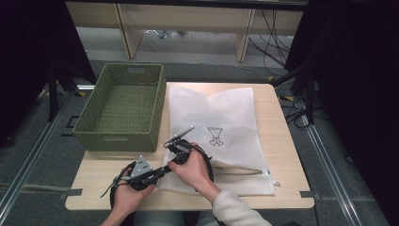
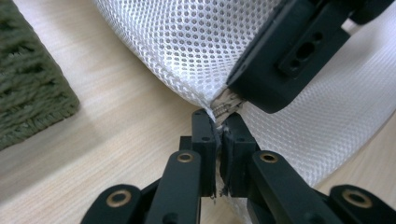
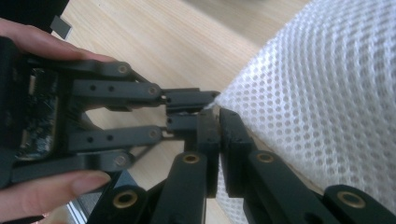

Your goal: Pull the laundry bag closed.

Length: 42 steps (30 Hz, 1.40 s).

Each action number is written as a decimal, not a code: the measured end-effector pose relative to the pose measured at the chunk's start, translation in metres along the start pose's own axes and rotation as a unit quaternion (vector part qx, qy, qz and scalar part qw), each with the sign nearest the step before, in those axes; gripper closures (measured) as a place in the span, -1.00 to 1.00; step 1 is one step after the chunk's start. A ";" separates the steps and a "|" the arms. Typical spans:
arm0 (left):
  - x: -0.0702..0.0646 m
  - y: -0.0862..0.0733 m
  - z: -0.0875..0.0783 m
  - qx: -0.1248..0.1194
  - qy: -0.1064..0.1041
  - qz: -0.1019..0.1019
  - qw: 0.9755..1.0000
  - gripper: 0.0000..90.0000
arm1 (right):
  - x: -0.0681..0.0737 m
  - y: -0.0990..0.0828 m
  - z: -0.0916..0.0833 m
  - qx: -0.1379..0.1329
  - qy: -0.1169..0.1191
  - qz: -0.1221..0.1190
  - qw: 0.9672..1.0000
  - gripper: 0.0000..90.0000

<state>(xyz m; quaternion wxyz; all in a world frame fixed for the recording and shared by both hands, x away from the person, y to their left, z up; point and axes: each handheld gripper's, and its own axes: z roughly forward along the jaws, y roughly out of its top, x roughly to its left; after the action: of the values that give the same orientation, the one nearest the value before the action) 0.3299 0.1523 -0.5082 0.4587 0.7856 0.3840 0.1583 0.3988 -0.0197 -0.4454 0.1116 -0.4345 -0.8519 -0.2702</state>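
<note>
A white mesh laundry bag (image 1: 214, 134) with a small dark drawing on it lies flat on the wooden table (image 1: 282, 188). Both grippers meet at its near left corner. My left gripper (image 2: 218, 122) is shut on the corner, right where the zipper end (image 2: 227, 104) shows. In the high view the left gripper (image 1: 164, 168) reaches in from the left. My right gripper (image 3: 218, 116) is shut on the bag's mesh (image 3: 322, 93) right beside it. From the left gripper view, the right gripper (image 2: 243, 95) comes in from the upper right, on the same corner.
A green woven basket (image 1: 123, 106) stands at the table's far left, next to the bag, and its corner (image 2: 28, 93) shows in the left gripper view. Bare wood (image 1: 94, 174) lies near the front left edge. Cables run over the floor beyond the table.
</note>
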 end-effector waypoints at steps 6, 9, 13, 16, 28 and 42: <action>-0.002 0.003 -0.001 -0.003 -0.002 0.002 1.000 0.88 | -0.008 -0.006 -0.008 -0.010 -0.010 0.011 1.000 0.96; -0.001 0.004 -0.002 -0.008 -0.003 -0.007 1.000 0.88 | -0.009 -0.007 -0.009 -0.010 -0.011 -0.001 1.000 0.96; -0.003 0.006 -0.002 -0.007 -0.001 -0.005 1.000 0.88 | -0.009 -0.009 -0.011 -0.012 -0.008 0.012 1.000 0.96; -0.002 0.008 -0.004 -0.011 0.002 -0.011 1.000 0.88 | -0.013 -0.010 -0.013 -0.015 -0.021 0.004 1.000 0.96; -0.005 0.014 -0.003 -0.014 0.012 0.007 1.000 0.87 | -0.017 -0.015 -0.021 -0.038 -0.018 -0.010 0.999 0.96; -0.006 0.012 -0.003 -0.022 0.022 0.002 1.000 0.87 | -0.018 -0.016 -0.024 -0.050 -0.041 -0.022 0.998 0.96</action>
<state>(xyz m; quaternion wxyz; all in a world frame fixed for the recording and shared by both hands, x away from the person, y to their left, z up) 0.3297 0.1460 -0.4959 0.4669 0.7724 0.3887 0.1854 0.3959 -0.0533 -0.4388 0.0490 -0.4318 -0.8504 -0.2967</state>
